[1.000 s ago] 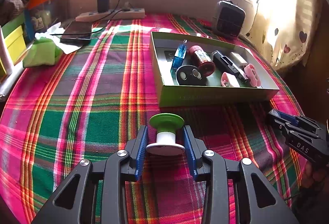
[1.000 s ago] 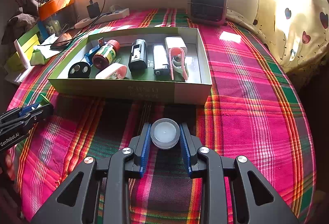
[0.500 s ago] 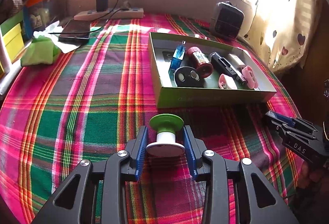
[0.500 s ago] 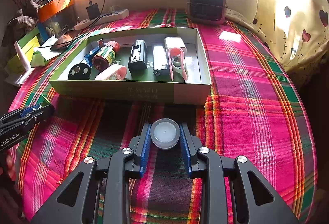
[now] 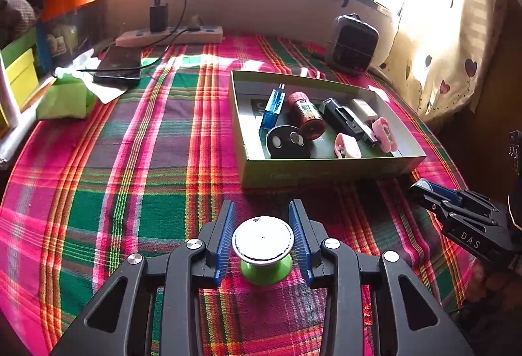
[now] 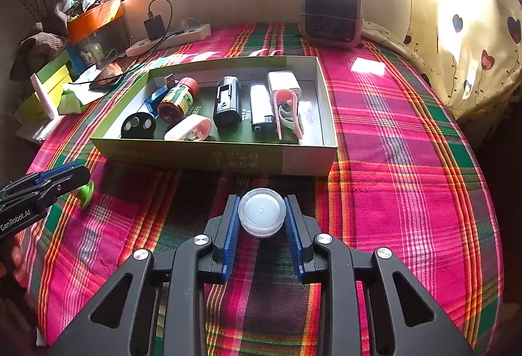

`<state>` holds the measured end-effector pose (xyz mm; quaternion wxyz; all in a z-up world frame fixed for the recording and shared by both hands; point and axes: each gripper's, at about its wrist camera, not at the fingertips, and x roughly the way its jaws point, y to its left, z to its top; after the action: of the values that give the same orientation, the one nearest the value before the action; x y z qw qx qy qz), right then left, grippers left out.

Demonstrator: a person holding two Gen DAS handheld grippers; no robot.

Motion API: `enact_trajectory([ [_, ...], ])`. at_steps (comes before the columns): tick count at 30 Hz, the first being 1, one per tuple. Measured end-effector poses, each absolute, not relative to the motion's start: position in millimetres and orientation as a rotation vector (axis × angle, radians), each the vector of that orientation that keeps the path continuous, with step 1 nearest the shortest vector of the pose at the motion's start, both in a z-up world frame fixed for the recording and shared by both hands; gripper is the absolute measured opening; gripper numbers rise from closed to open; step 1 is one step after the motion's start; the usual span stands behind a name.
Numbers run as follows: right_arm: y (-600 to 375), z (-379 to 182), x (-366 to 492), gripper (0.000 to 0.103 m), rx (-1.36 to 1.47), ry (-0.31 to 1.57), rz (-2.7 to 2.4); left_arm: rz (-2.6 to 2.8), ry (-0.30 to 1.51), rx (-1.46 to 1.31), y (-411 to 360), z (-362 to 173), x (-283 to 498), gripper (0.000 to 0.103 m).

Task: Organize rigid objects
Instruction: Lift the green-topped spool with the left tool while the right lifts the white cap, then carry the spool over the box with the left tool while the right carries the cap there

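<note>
A green and white spool sits between the blue pads of my left gripper, which is shut on it, white flange facing the camera; its green end shows in the right wrist view. My right gripper is shut on a small clear round jar, held above the plaid cloth. A green cardboard box lies just beyond both grippers and holds several small objects, among them a red-capped bottle and a black case. The box also shows in the left wrist view.
A small heater stands behind the box. A power strip, a phone and green tissue packs lie at the far left. A curtain hangs on the right. My right gripper shows at right.
The spool in my left gripper has turned over: its white flange now faces the camera and the green end points down. My right gripper with the jar has barely moved.
</note>
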<state>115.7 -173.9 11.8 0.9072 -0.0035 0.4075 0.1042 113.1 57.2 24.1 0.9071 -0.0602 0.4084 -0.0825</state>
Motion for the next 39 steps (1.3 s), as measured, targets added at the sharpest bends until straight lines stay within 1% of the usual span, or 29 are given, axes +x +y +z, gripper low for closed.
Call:
enact_trajectory([
  [19,-168,14,112,0.029,-0.011,0.837,0.235,-0.187,0.880,-0.119,57,16,109,0.033],
  [30,-167,11,112,0.029,-0.009,0.844,0.245,-0.185,0.905,-0.110,52,7,105,0.037],
  [32,-167,11,112,0.029,-0.009,0.844,0.246,-0.182,0.897,-0.120,53,8,104,0.036],
  [35,-167,11,112,0.029,-0.008,0.843,0.247,-0.173,0.890,-0.119,54,9,104,0.033],
  [39,-166,11,112,0.029,-0.009,0.842,0.248,-0.173,0.891,-0.118,54,10,104,0.033],
])
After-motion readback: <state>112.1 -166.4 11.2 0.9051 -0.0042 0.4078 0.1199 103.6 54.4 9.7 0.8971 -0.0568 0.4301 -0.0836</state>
